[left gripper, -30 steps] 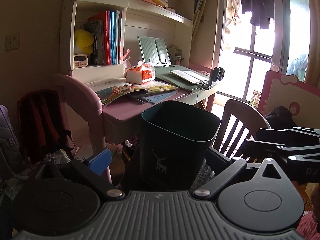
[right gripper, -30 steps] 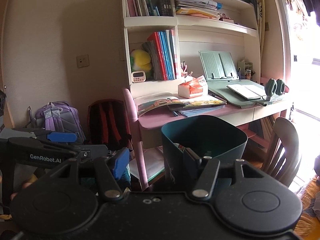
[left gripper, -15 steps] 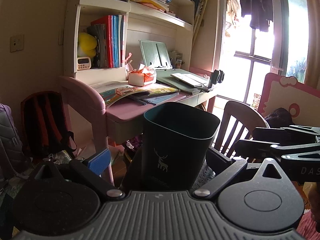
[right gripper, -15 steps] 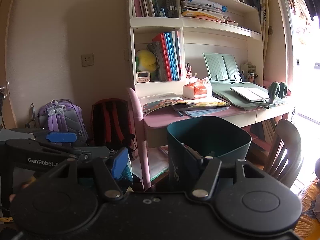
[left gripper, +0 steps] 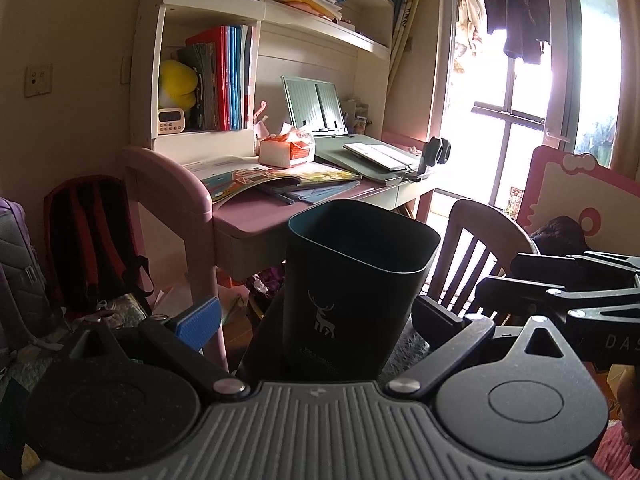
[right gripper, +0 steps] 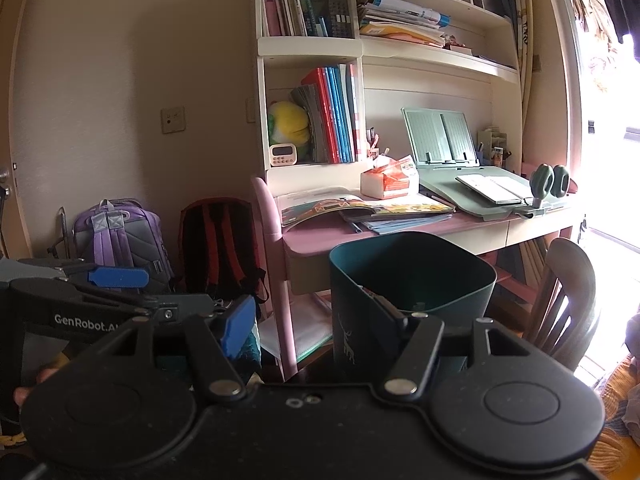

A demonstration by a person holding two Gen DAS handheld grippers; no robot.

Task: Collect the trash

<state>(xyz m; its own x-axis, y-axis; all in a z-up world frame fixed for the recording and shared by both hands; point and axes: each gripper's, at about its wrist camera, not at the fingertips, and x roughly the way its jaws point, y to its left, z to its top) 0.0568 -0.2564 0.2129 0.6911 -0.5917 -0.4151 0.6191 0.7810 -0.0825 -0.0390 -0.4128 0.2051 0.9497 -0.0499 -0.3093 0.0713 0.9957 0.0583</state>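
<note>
A dark teal waste bin (left gripper: 352,276) with a white deer on its side stands upright just ahead of me, its bottom hidden behind the gripper body. My left gripper (left gripper: 316,320) is open, with the bin between its wide-spread fingers and a clear gap at the blue left pad (left gripper: 198,322). In the right wrist view the bin (right gripper: 432,280) stands ahead and to the right. My right gripper (right gripper: 312,316) is open; its right finger (right gripper: 384,308) overlaps the bin's near wall and its blue left pad (right gripper: 240,328) stays clear. I cannot tell whether that finger touches the bin.
A pink desk (right gripper: 320,236) with open books and an orange-and-white tissue pack (right gripper: 390,184) stands behind the bin under bookshelves. A wooden chair (right gripper: 568,300) is to the right. A red backpack (right gripper: 218,248) and a purple backpack (right gripper: 120,236) lean on the left wall.
The room has slid a little across both views. The bin and both grippers keep the same places relative to each other.
</note>
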